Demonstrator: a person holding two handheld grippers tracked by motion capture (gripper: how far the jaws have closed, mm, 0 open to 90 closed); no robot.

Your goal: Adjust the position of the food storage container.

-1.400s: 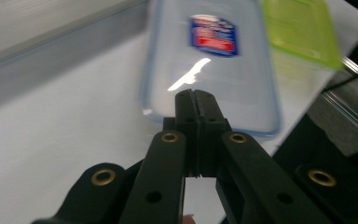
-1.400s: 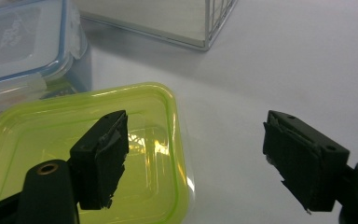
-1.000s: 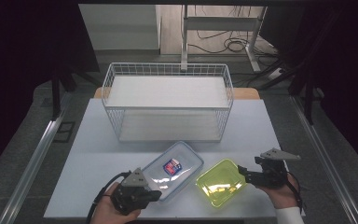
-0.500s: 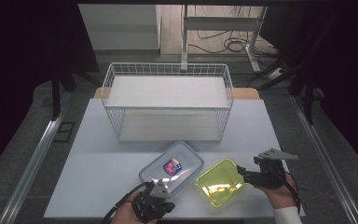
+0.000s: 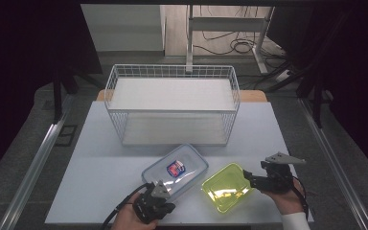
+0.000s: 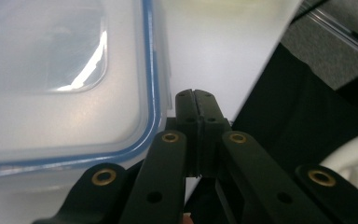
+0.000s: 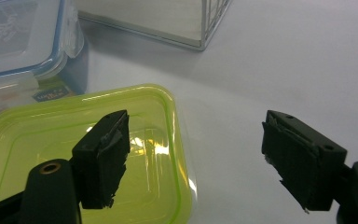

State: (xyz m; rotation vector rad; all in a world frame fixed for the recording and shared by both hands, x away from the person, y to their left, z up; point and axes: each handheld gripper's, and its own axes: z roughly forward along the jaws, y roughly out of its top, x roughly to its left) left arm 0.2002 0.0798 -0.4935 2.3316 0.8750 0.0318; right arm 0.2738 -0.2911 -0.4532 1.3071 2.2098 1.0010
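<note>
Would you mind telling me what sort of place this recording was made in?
Most likely a lab or test workspace: a bare white table holding a wire basket, with loose cables on the floor behind and dark curtains at both sides.

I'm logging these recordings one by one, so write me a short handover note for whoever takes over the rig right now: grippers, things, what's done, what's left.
Left gripper: shut, nothing between its jaws, at the near corner of the clear blue-rimmed container; contact cannot be told.
Right gripper: open, one jaw over the right edge of the yellow-green container, the other over bare table; not gripping.
Things: both containers lie side by side on the table's near edge, lids on. The wire basket stands behind them.
Done: neither container is lifted or held.
Left: probably grasp the containers and move them, perhaps into the basket.
</note>
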